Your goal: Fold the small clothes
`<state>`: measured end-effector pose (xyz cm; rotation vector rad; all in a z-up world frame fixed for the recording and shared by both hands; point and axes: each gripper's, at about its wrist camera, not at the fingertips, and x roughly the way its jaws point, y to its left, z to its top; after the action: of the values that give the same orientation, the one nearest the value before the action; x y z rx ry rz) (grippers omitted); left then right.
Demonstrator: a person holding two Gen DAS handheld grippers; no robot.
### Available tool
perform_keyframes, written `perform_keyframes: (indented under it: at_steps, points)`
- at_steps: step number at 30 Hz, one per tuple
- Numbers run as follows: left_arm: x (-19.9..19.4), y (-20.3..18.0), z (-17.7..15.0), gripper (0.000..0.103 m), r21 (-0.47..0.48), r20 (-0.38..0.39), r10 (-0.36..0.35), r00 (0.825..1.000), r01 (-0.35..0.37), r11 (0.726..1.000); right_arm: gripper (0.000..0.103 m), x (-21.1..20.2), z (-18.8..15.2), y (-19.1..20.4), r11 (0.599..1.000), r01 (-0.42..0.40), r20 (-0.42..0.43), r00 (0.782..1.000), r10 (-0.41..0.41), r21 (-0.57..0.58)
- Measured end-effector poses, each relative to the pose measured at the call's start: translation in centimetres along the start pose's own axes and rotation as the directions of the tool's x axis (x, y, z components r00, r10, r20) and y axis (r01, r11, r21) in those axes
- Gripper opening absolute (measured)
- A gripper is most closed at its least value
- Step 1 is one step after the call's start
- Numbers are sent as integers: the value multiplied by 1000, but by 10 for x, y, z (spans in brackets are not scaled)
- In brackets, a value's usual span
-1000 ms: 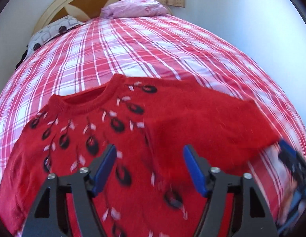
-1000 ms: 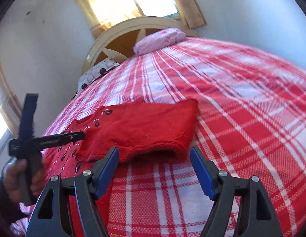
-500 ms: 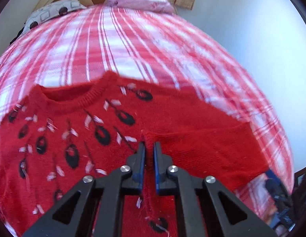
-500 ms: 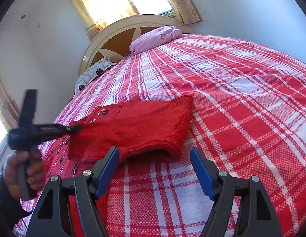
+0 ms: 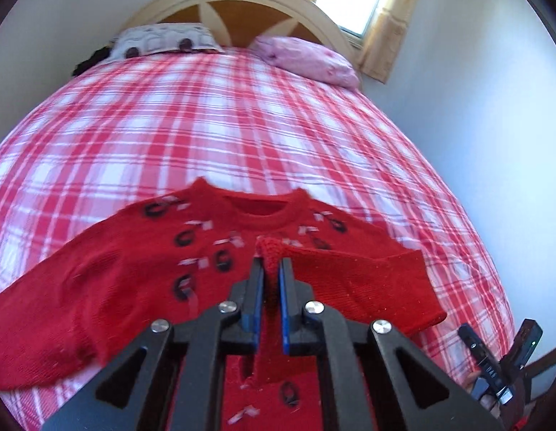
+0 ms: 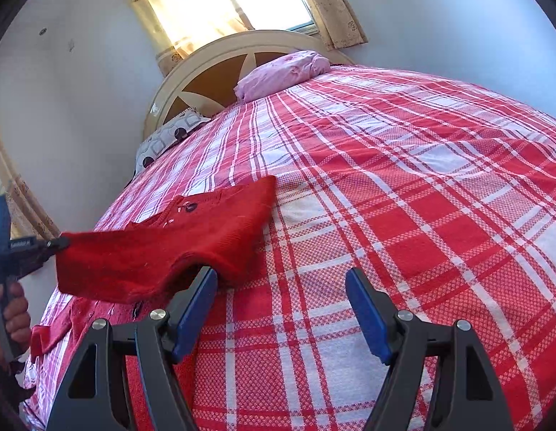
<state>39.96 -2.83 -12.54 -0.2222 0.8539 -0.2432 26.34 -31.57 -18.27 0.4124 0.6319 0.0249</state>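
A small red knit sweater (image 5: 134, 280) with black and white motifs lies face up on the plaid bedspread (image 5: 224, 125), neck toward the headboard. My left gripper (image 5: 270, 269) is shut on the folded-in edge of the sweater's right side and holds it lifted above the front. In the right wrist view the left gripper (image 6: 59, 242) holds that red flap (image 6: 163, 251) raised off the bed. My right gripper (image 6: 281, 280) is open and empty, low over the bedspread just right of the sweater; it also shows in the left wrist view (image 5: 500, 370).
A pink pillow (image 5: 306, 61) and a patterned white pillow (image 5: 163, 41) lie at the cream headboard (image 5: 242, 3). A curtained window (image 6: 242, 0) is behind it. White walls close both sides of the bed.
My left gripper closed on the folded sweater edge and lifted it, swinging to face the headboard. The right gripper stayed open and shifted slightly lower and closer to the sweater.
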Motion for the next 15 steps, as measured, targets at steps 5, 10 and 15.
perform_keyframes:
  at_steps: [5,10,15]
  points:
    - [-13,32,-12,8,-57,16,27,1000,-26,998,75,-1,0,0,1000,0,1,1000,0,2]
    - [-23,58,-22,8,-126,17,40,999,-37,991,75,0,0,-1,1000,0,-2,1000,0,-1]
    - [-19,77,-32,8,-158,-1,55,998,-55,986,75,-1,0,0,1000,1,-2,1000,-1,1]
